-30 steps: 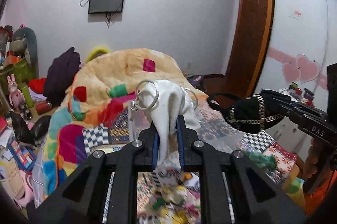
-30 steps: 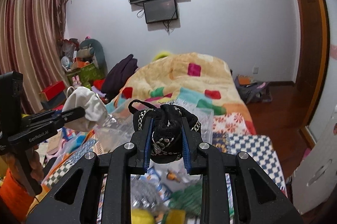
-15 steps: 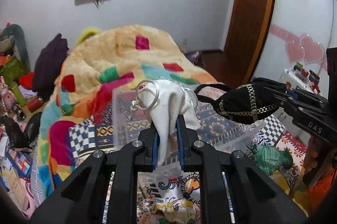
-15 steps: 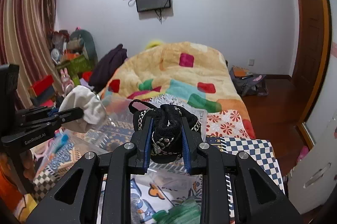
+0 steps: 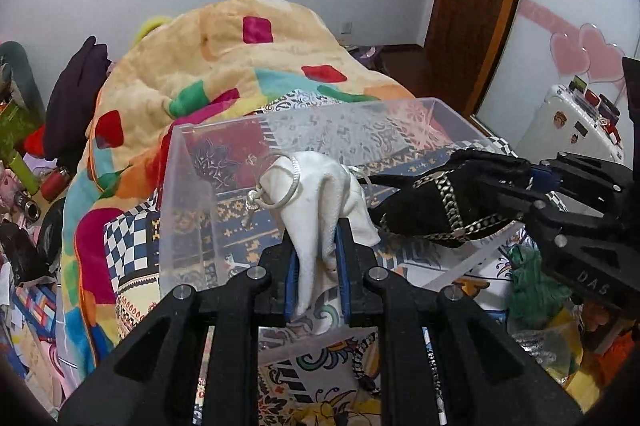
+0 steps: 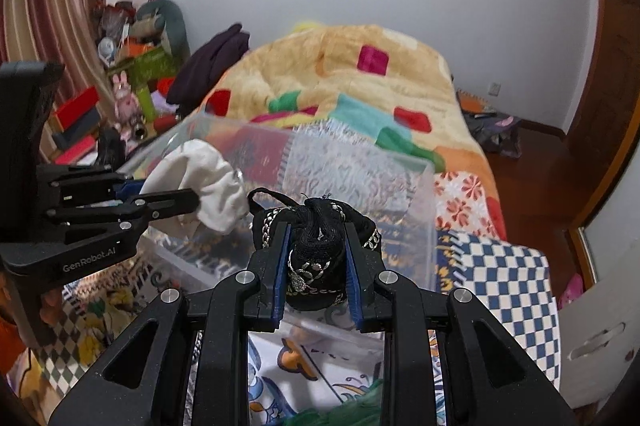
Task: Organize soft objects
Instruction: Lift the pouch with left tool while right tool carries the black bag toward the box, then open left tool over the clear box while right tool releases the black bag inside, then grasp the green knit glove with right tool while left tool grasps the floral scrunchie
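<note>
Left gripper (image 5: 316, 258) clamped on white pouch (image 5: 320, 194), right gripper (image 6: 316, 266) clamped on black pouch (image 6: 316, 246); both hang over the clear bin (image 5: 176, 186), white nearer its left wall, black toward its right edge

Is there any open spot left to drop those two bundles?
Inside the clear bin, yes: nothing shows on its floor below the white cloth and black bag. Outside, it is crowded: green yarn at its right, quilt behind.
</note>
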`<state>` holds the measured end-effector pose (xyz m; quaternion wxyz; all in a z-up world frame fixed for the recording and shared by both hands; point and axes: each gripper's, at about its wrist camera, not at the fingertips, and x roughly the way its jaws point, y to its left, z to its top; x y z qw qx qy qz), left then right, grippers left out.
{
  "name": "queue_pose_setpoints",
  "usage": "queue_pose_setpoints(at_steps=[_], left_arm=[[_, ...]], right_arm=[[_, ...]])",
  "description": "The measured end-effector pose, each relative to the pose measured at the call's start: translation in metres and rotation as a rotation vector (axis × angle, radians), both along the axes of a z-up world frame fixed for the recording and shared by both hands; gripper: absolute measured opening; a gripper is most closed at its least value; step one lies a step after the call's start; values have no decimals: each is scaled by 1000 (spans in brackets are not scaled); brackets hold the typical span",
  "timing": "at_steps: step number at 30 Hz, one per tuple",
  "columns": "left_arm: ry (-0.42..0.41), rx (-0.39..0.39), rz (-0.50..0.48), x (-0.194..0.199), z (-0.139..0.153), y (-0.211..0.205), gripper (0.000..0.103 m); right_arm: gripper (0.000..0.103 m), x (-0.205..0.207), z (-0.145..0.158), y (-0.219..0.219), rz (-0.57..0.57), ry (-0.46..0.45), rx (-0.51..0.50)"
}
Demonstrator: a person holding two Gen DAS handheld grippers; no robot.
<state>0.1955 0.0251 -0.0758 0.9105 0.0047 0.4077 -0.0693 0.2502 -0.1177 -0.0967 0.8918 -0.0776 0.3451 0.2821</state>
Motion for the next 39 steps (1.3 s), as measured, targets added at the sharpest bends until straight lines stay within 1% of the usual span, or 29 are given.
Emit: queue_pose_setpoints(at_steps=[1,2,3,4,6,9,10,12,15,16,18,20,23,29,34,39], left_arm=[[0,0,2,0,0,0,20],[1,-5,2,-1,1,1,26],[0,-15,3,-1,2,2,31],[-5,-20,4,-3,3,3,33],[-20,-14,9,-7,7,4,46],[-60,-3,14,-16,16,4,56],[-67,-5,14,-19,19,4,57],[-86,-15,15,-26,27,5,66],[-123,-30,26,-39,38,7,76],[-135,-30,32,-45,41,7,77],[-156,-30,35,-54,46,9,87],[-174,-31,43,-65,48,12,91],[-174,-27,46,-78,45,15,92],[-112,-25,45,-98,24,16,92],[-45,-36,40,-112,2,13,92],[4,-29,25,-123,-16,4,92]], right_arm=[[26,1,-1,-1,-1,6,0],[27,1,-1,-2,-2,10,-1],[32,1,-1,-3,4,17,-2],[34,1,-1,-3,6,20,-3],[45,0,1,-4,5,21,-8],[51,-3,5,-6,3,13,-2],[52,-5,7,-8,3,10,1],[59,-9,12,-12,4,4,15],[67,-16,22,-20,-3,-24,34],[69,-21,27,-25,-10,-42,38],[76,-28,33,-28,-20,-67,41],[77,-37,38,-35,-30,-96,44],[78,-46,38,-46,-45,-108,44],[78,-57,23,-65,-84,-83,21],[78,-55,-4,-79,-116,-8,-8],[78,-54,-29,-91,-144,87,-5]])
